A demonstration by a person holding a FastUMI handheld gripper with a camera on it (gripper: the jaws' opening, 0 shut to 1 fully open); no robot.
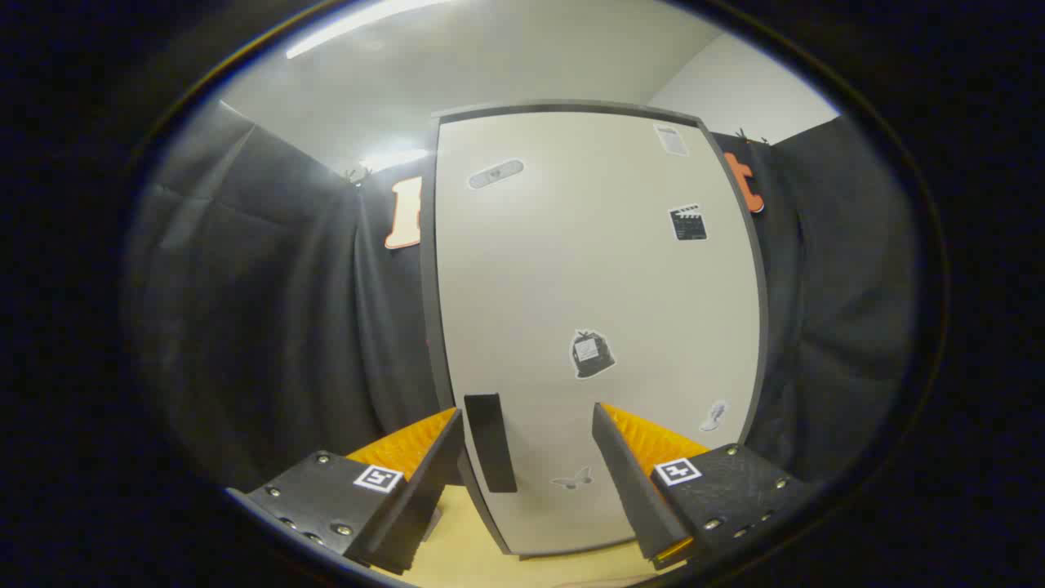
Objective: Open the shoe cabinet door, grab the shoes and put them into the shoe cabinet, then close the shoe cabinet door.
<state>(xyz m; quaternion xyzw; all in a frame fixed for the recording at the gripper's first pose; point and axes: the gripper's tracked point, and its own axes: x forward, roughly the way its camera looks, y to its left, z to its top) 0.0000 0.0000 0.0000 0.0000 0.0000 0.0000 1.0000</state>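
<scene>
Tool (526,425) open before one closed cabinet door (596,310), one handle (491,443).

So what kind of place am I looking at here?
Probably a staged recording booth, not a home: black cloth walls hang around a pale shoe cabinet door dotted with stickers, standing shut on a wooden surface. The open tool points at its dark handle.

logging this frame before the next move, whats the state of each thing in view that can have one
shoe cabinet door: shut, flush in its dark frame, upright
door handle: dark vertical bar near the door's left edge, just ahead of the left finger, not gripped
gripper: open, fingers spread apart, close in front of the lower door, holding nothing
stickers: stuck flat on the door face
</scene>
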